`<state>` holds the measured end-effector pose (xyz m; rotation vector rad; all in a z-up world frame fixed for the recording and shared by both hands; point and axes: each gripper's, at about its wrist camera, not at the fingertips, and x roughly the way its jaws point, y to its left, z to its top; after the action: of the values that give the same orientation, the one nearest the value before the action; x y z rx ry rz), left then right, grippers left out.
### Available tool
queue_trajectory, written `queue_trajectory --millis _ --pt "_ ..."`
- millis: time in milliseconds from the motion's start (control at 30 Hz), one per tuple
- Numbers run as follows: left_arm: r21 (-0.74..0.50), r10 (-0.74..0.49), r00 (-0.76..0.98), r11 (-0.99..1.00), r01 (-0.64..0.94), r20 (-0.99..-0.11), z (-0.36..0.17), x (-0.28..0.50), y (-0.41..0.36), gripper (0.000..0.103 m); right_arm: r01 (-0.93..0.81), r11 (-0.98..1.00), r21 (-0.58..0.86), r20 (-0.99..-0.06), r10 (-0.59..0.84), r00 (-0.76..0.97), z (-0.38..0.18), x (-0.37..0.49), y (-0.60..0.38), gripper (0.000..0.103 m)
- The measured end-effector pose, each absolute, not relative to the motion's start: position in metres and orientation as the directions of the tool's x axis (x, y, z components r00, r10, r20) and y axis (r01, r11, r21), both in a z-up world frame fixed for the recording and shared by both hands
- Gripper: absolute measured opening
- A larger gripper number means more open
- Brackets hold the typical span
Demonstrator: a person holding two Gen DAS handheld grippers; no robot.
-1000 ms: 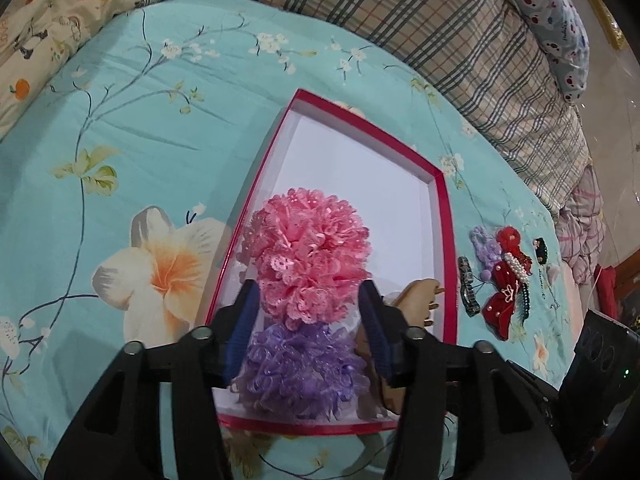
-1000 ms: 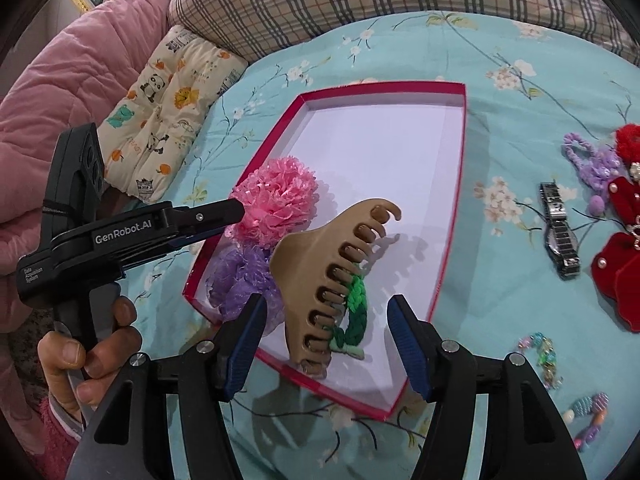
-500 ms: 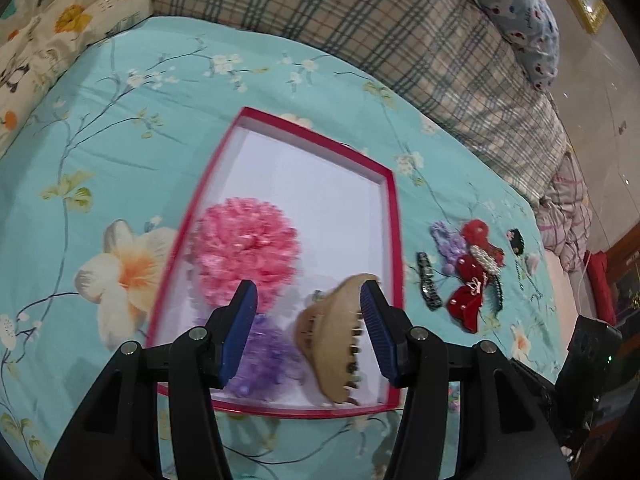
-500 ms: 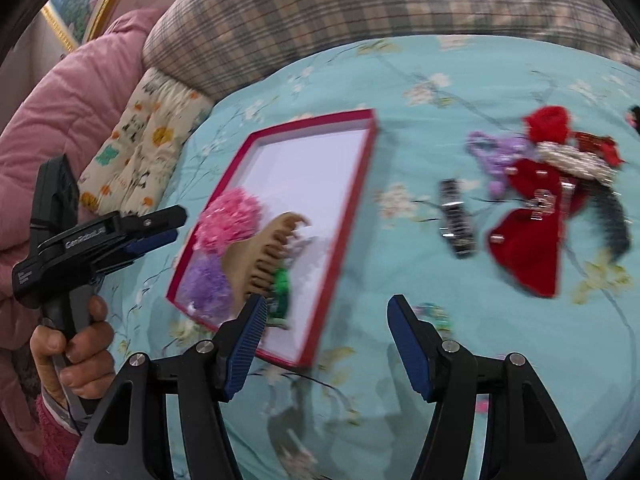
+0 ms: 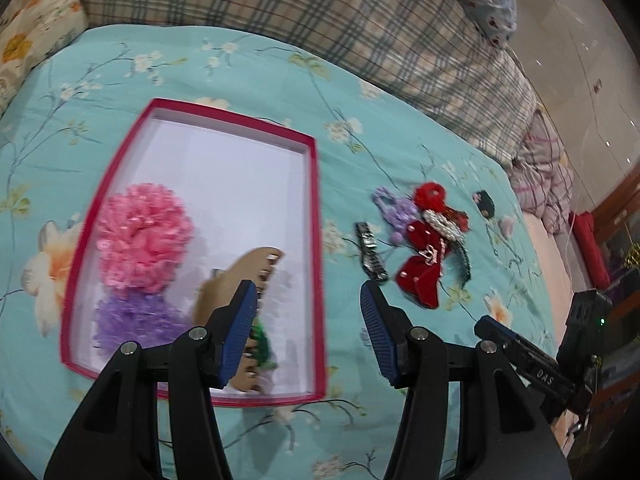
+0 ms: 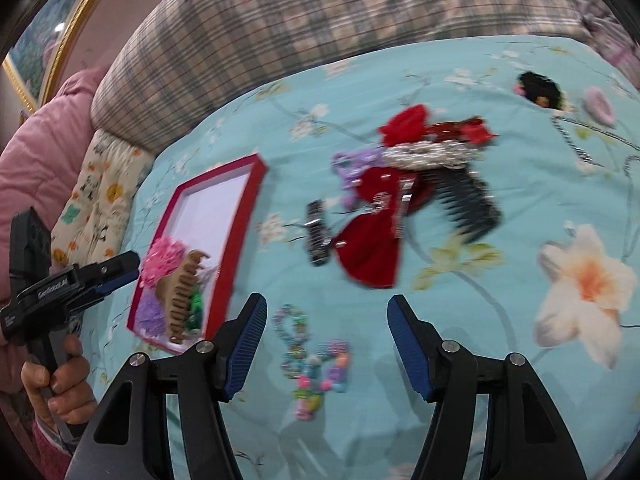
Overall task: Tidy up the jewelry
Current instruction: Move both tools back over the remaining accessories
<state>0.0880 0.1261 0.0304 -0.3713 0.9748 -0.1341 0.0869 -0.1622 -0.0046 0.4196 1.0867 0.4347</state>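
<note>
Blue-padded, my left gripper [image 5: 308, 320] hangs tilted down over the red tray's [image 5: 316, 240] near right edge, jaws apart and empty; inside lie the tan claw clip [image 5: 232, 276] and pink scrunchie [image 5: 142, 236]. From the right wrist, my right gripper [image 6: 326, 344] angles down, spread wide and empty, above the beaded bracelets [image 6: 310, 356] on the bedspread [image 6: 480, 300].

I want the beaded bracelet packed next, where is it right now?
In the right wrist view the beaded bracelet lies on the bedspread outside the red box, just right of its near corner.
</note>
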Motion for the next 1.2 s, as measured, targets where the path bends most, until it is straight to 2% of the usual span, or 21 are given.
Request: queue_trajectory --millis 500,567,667,1200 --pt "-0.363 -0.348 0.488 0.929 0.067 -0.8 0.02 0.111 0.053 0.053 -0.046 0.877 0.478 -0.771 0.444 0.456 -0.021 0.106 -0.218 0.065" --pt "-0.359 -0.351 0.481 0.93 0.079 -0.803 0.018 0.113 0.045 0.062 -0.046 0.884 0.465 -0.779 0.433 0.453 -0.025 0.111 -0.22 0.065" --pt "-0.348 -0.357 0.471 0.931 0.109 -0.807 0.017 0.119 0.032 0.065 -0.048 0.889 0.456 -0.79 0.429 0.438 -0.032 0.124 -0.224 0.065" --pt "-0.356 -0.39 0.387 0.921 0.158 -0.836 -0.017 0.153 -0.002 0.065 -0.157 0.911 0.38 -0.839 0.411 0.356 -0.063 0.181 -0.218 0.065"
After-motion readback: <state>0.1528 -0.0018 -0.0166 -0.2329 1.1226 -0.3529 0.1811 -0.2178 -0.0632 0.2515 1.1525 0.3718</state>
